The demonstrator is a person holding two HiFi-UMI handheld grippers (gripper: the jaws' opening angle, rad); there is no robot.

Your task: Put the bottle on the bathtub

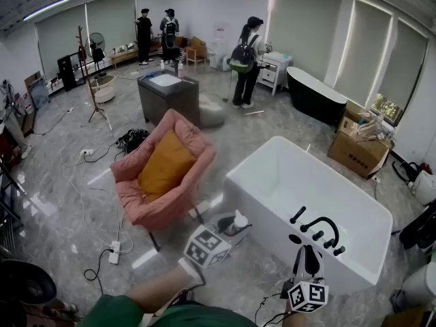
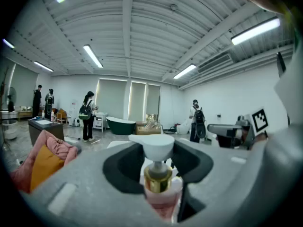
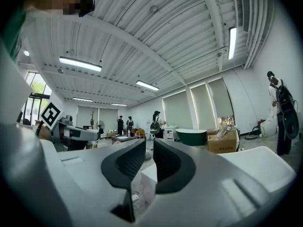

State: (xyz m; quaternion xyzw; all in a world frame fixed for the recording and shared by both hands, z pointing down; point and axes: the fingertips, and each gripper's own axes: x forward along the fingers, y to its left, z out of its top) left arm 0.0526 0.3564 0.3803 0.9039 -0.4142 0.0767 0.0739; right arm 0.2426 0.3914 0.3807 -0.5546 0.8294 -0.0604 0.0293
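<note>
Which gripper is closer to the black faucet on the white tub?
Right. The right gripper is just in front of the faucet; the left gripper, holding the bottle, is farther off to its left.

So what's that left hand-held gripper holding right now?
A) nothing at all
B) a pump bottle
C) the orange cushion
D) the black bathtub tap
B: in the left gripper view, a pump bottle with a white pump head and a gold collar stands between the jaws of the left hand-held gripper, which are closed on it.
</note>
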